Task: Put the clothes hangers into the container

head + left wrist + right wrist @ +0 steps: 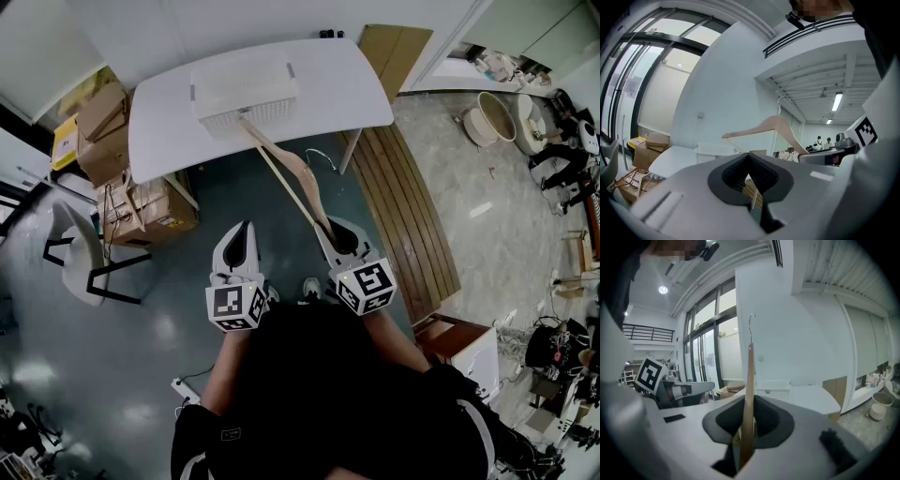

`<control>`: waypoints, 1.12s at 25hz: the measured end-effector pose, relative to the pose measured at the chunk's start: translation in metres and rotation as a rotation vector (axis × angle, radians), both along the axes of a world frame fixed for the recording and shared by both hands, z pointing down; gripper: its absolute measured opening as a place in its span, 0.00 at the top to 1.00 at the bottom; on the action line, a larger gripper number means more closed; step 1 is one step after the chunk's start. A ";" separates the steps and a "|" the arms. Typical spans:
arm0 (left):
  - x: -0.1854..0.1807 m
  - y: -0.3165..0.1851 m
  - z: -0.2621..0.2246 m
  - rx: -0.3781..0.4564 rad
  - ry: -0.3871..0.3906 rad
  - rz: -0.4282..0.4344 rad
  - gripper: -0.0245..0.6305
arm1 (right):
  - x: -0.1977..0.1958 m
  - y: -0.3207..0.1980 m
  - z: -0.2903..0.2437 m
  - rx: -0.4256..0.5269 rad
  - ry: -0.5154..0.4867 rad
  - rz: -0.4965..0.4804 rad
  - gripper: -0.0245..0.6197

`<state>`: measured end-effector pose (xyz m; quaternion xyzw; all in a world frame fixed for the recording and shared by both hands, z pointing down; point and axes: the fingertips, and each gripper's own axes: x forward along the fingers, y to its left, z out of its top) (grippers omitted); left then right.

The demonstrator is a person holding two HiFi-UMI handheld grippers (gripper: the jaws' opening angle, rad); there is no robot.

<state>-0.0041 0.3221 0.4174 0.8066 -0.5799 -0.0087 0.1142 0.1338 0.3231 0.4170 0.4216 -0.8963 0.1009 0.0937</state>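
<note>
Head view: the right tongs (339,236) clamp one end of a wooden clothes hanger (286,173), which points to 11 o'clock with its far end at the white basket (246,94) on the desk (159,141). Held so far out, it may pivot or slip. Left gripper view: the left tongs (749,176) are pinched together, empty. Right gripper view: the hook (751,322) could snag the basket's rim.

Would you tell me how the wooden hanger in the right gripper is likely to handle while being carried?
The wooden hanger is probably stiff: its arms hold their shape unsupported. Pinched at one end by the right gripper, it may swing or pivot. It looks thin, so likely light.
</note>
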 end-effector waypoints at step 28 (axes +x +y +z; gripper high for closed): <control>0.034 -0.006 0.000 -0.004 -0.036 -0.029 0.96 | 0.031 -0.012 -0.002 0.003 -0.045 -0.044 0.87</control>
